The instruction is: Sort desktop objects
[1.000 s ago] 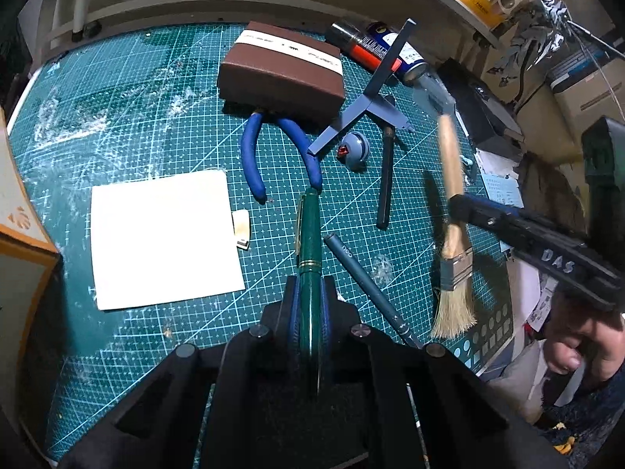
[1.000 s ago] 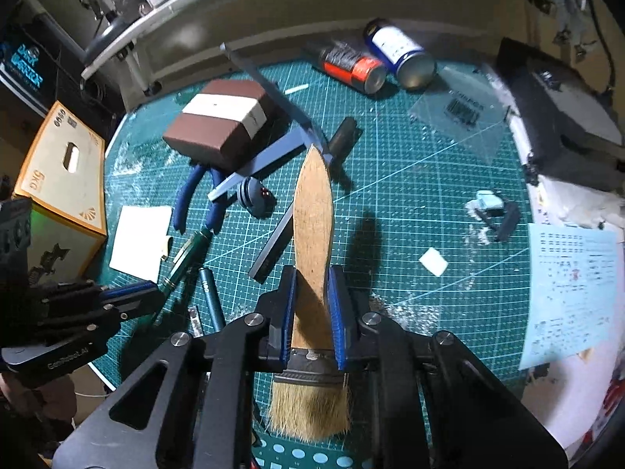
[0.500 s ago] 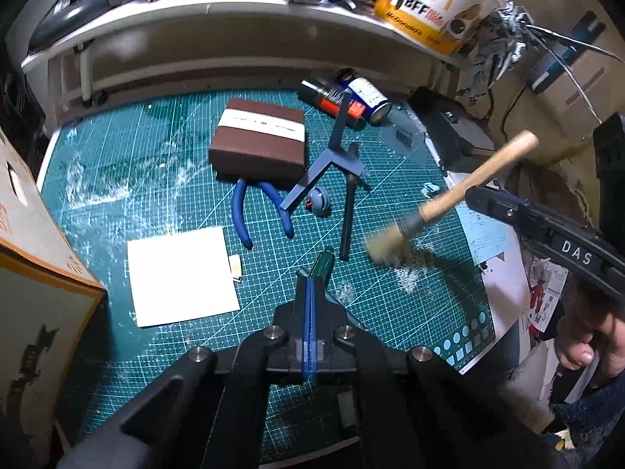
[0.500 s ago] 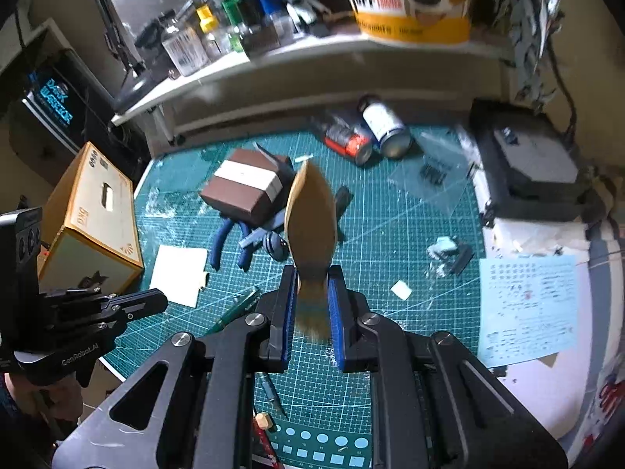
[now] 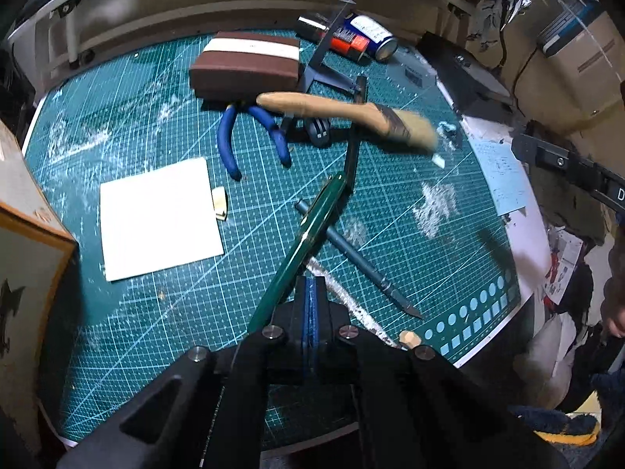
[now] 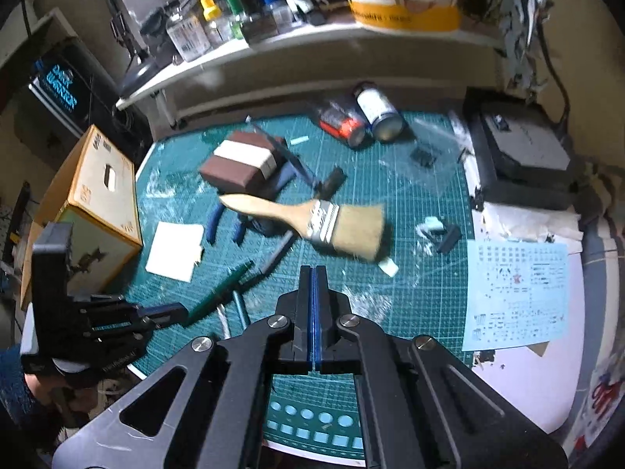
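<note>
Cluttered table, green cutting mat [image 5: 164, 90]: paintbrush [image 6: 312, 219] lies loose across pliers [image 5: 230, 144]. Right tool [image 6: 313, 273] closed, empty. Left tool [image 5: 311, 285] closed beside green pen [image 5: 308, 230]; pen grip should be confirmed.

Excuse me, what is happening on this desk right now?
A person is sorting tools on a green cutting mat with a hand-held gripper in each hand. The left gripper is shut, and a green pen runs beside its fingers; whether it is gripped is unclear. The right gripper is shut and empty. The paintbrush is blurred above the blue pliers, near the brown box. A grey craft knife and spray cans lie on the mat.
</note>
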`<move>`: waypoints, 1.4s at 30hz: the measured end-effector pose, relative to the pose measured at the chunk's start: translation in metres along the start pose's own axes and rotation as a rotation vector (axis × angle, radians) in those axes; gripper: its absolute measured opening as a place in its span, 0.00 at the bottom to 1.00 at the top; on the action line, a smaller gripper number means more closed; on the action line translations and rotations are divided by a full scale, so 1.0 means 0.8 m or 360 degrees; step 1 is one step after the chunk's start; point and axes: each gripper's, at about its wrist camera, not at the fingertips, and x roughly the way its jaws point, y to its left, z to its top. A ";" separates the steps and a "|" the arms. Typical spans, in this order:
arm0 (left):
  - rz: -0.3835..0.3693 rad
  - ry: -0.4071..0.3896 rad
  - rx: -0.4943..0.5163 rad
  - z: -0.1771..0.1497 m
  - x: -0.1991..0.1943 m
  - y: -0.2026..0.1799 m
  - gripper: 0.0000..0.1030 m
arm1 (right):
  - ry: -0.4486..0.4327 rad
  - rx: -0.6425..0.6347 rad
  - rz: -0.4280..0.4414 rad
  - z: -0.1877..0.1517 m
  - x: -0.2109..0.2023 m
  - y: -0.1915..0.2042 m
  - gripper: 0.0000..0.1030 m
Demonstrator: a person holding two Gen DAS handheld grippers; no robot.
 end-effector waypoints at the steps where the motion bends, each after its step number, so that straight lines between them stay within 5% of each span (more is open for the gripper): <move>1: -0.0007 -0.0001 -0.0004 -0.001 0.001 0.001 0.10 | 0.0018 -0.0017 0.0015 -0.001 0.004 -0.004 0.01; 3: -0.0019 0.0005 -0.0017 -0.002 0.005 0.002 0.30 | 0.0057 -0.0075 0.0054 -0.002 0.011 -0.010 0.03; 6: -0.0044 -0.0025 -0.0030 -0.004 0.006 0.005 0.46 | 0.0110 -0.0203 0.0129 -0.001 0.023 -0.014 0.11; 12: -0.0044 -0.0022 0.0098 0.000 0.023 0.011 0.55 | 0.0130 -0.0644 0.0195 0.025 0.054 -0.001 0.31; 14: -0.0050 -0.0013 0.0123 0.001 0.030 0.017 0.55 | 0.0153 -0.0777 0.0192 0.038 0.072 0.009 0.39; 21: -0.0142 -0.0011 0.0229 0.005 0.039 0.022 0.55 | 0.0291 -0.1171 0.0299 0.073 0.126 0.047 0.41; 31: -0.0198 0.0050 0.0547 0.014 0.046 0.001 0.54 | 0.0496 -0.1403 0.0373 0.095 0.178 0.067 0.41; 33: -0.0199 0.0051 0.0616 0.016 0.048 -0.006 0.34 | 0.0519 -0.1423 0.0367 0.095 0.184 0.066 0.40; 36: -0.0168 0.0073 0.0634 0.022 0.050 -0.004 0.15 | 0.0545 -0.1443 0.0320 0.090 0.196 0.064 0.26; 42: -0.0126 0.0104 0.0652 0.031 0.053 -0.005 0.12 | 0.0509 -0.1412 0.0306 0.086 0.194 0.062 0.21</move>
